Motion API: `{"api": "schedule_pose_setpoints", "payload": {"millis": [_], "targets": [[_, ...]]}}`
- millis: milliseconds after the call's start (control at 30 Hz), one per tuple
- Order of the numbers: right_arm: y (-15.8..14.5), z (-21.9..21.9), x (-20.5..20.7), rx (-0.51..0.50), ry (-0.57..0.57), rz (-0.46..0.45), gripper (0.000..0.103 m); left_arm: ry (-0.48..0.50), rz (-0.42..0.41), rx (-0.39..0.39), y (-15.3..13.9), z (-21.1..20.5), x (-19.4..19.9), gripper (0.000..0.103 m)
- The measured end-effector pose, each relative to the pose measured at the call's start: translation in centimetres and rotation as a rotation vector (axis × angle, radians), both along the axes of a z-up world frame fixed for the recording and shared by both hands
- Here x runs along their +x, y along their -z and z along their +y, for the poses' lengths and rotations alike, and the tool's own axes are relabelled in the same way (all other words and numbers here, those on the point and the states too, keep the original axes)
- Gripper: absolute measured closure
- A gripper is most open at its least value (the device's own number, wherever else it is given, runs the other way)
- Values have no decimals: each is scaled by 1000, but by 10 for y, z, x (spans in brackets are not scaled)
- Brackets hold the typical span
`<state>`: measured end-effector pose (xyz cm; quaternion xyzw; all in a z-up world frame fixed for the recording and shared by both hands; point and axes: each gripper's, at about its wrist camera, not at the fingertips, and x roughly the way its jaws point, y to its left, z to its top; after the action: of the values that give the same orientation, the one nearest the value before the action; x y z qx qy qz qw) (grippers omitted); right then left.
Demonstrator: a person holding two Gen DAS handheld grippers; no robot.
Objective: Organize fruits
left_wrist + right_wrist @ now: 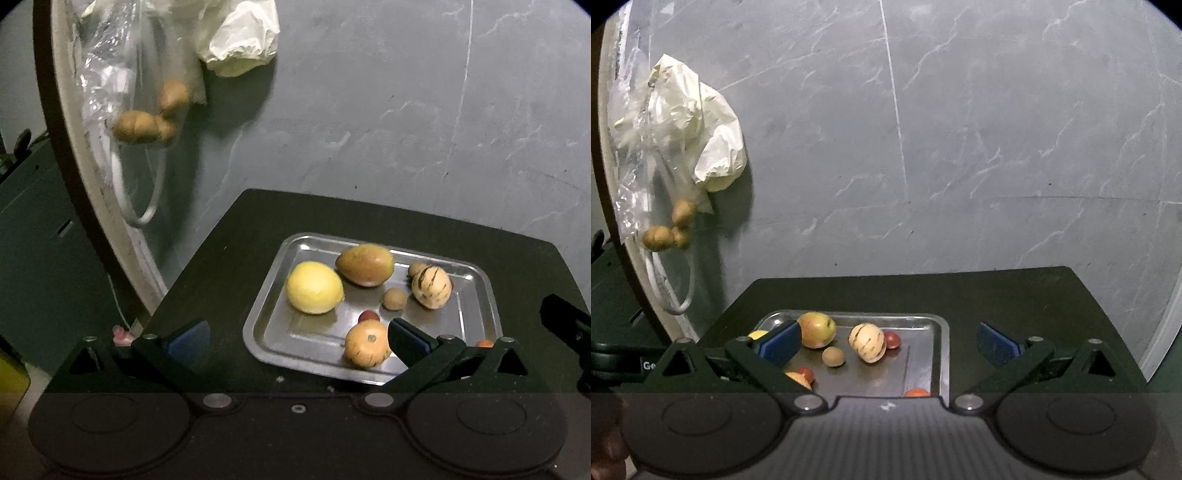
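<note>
Fruit on tray, both tongs empty.
Left tongs (297, 341) and right tongs (888, 343) gape wide; lemon (314, 287), mango (365, 264) lie in metal tray (480, 295) near tabletop (229, 258) middle.

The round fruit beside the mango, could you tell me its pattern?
Cream pepino melon with dark stripes; clearest in the left wrist view.

Left claw (295, 341) agape — blue pads wide; right claw (888, 343) likewise spread, empty
</note>
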<state>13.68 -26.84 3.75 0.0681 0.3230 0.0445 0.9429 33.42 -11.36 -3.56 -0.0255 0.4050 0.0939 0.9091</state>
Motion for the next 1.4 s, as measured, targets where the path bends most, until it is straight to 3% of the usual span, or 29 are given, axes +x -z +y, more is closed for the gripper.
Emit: {"api": "schedule_pose_setpoints", "payload": {"millis": [667, 1400], "targets": [[2, 29, -5, -6, -42, 25, 0, -38, 10, 2, 5, 28, -21, 1], [-8, 72, -32, -34, 71, 20, 0, 89, 6, -24, 3, 76, -31, 1]]}}
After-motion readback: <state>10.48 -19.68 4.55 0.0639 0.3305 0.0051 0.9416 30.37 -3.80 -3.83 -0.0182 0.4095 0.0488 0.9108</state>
